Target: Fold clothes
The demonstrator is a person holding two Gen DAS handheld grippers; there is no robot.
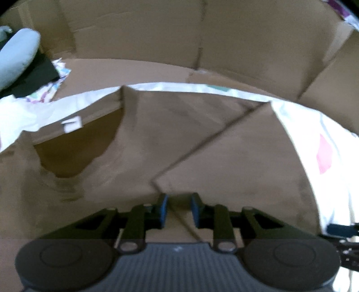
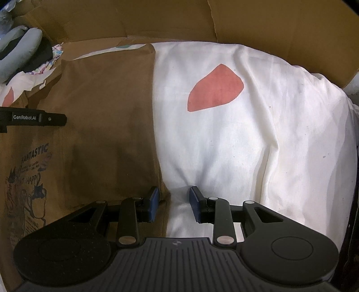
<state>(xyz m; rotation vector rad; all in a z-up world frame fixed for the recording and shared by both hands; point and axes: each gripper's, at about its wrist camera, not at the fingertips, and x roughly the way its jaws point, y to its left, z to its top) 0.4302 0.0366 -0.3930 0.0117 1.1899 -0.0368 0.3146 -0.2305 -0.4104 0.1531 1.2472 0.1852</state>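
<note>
A brown T-shirt [image 2: 107,112] lies spread on a white sheet [image 2: 246,146]; its black print [image 2: 29,170] shows at the lower left. My right gripper [image 2: 174,202] points down at the shirt's right edge, which runs between its blue pads [image 2: 153,202]. The jaws stand apart and press on nothing. In the blurred left wrist view the brown T-shirt [image 1: 202,146] fills the middle, with a diagonal fold line running down to my left gripper [image 1: 179,202]. That gripper is open, low over the cloth, with brown fabric showing in the gap. Part of my left gripper [image 2: 33,117] also shows over the shirt's left side.
Cardboard walls [image 1: 224,40] stand behind and around the bedding, and also [image 2: 134,18]. A heap of other clothes, pale blue-grey [image 1: 15,56] and black [image 1: 36,76], lies at the far left. The sheet has a pink patch [image 2: 215,89].
</note>
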